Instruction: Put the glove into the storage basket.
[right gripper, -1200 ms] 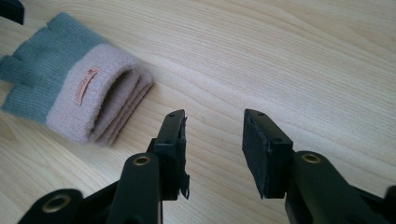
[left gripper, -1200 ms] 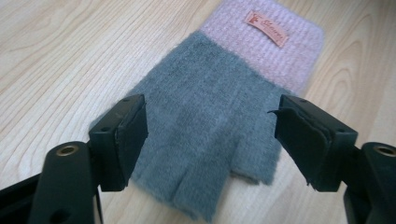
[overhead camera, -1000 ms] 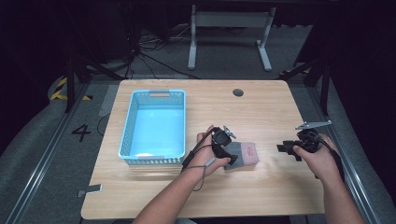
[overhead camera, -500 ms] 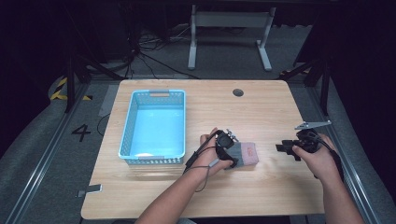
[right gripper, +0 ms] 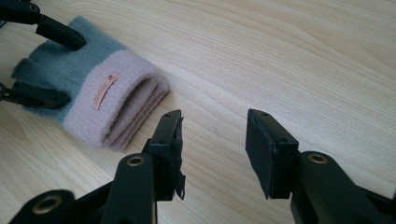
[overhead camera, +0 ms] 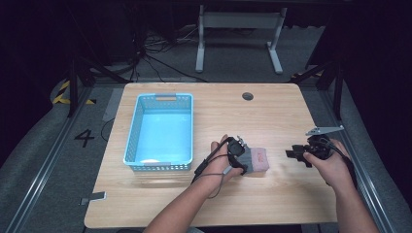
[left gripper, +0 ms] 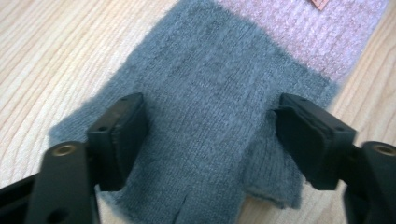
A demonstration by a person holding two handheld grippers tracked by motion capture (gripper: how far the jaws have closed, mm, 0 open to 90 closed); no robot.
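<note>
Glove (left gripper: 219, 121): grey knit, pink cuff, flat on table (overhead camera: 272, 116); left tongs (left gripper: 210, 135) wide astride it, right tongs (right gripper: 212, 149) wide, empty.

My left forearm (overhead camera: 189, 204) comes in from the bottom centre of the high view, angled up and right. Its hand (overhead camera: 221, 160) holds the left gripper (overhead camera: 241, 156) low at centre frame, jaws spread wide. My right hand (overhead camera: 330, 162) sits at the right edge of the frame, pointing the right gripper (overhead camera: 294, 154) leftward, jaws apart and holding nothing.
</note>
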